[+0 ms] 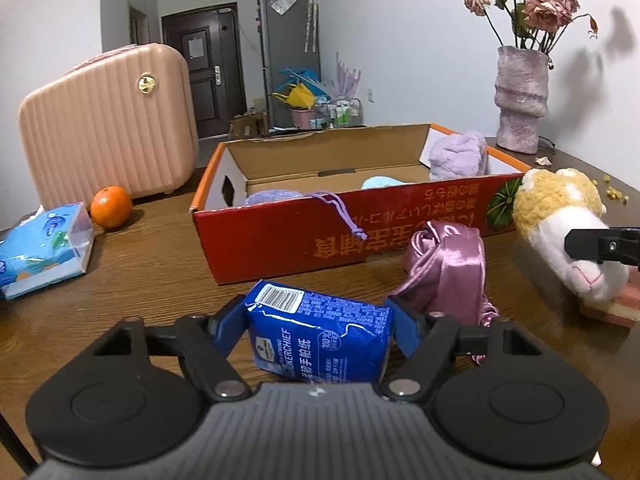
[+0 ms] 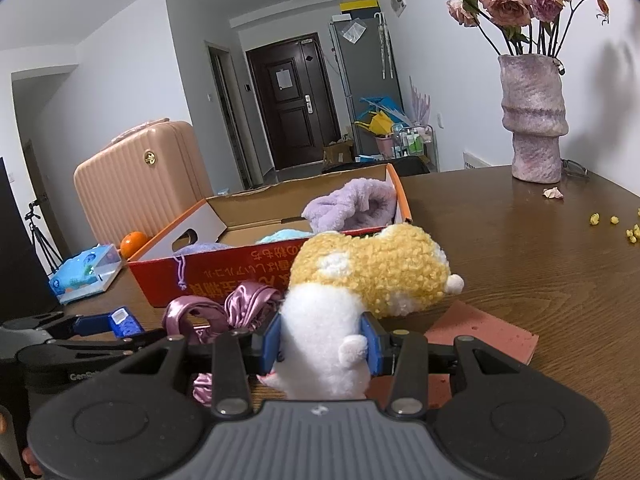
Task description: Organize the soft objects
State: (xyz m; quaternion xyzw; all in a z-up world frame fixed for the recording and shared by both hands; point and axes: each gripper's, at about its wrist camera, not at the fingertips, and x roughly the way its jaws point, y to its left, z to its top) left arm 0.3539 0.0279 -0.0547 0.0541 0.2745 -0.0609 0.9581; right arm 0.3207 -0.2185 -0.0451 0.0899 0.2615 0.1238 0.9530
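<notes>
Left gripper (image 1: 318, 320) pinches a crinkly blue tissue pack (image 1: 320, 336); right gripper (image 2: 322, 344) squeezes a fuzzy yellow-white plush toy (image 2: 360, 280); shiny pink satin cloth (image 1: 444, 268) lies crumpled beside the red cardboard box (image 1: 280, 240)

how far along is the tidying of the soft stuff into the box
Partly done: a purple towel and other soft things already lie in the cardboard box. In hand: the left gripper grips a tissue pack, the right gripper a plush toy. Left: the pink satin cloth on the table.

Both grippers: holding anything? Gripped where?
Left gripper clamps the blue tissue pack across its two side faces. Right gripper clamps the plush toy around its white end.
</notes>
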